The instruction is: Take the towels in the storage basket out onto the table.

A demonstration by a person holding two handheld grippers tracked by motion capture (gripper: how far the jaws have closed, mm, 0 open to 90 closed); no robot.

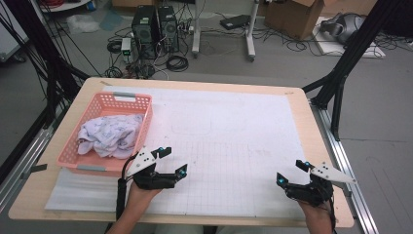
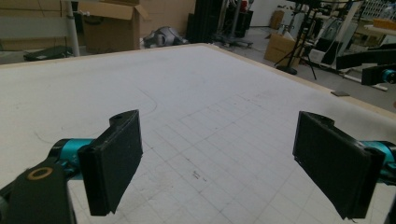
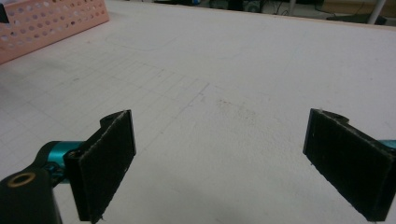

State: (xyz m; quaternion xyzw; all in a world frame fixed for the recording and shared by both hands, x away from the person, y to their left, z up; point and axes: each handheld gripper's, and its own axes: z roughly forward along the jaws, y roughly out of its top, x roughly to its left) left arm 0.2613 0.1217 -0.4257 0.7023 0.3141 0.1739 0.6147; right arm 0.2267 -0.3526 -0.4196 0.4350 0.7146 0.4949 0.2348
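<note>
Left gripper (image 1: 174, 160) and right gripper (image 1: 291, 171) rest near the tabletop's front edge, jaws wide, empty. Crumpled cloth (image 1: 112, 134) lies in the pink basket (image 1: 68, 155) at the left edge, its folds indistinct.

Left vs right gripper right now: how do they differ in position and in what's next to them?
The left gripper sits at the near left of the table, right beside the pink basket holding the white cloth; the right gripper sits near the table's right edge, with only bare gridded mat around it. The left points up and right, the right up and left. Both are open and hold nothing.
</note>
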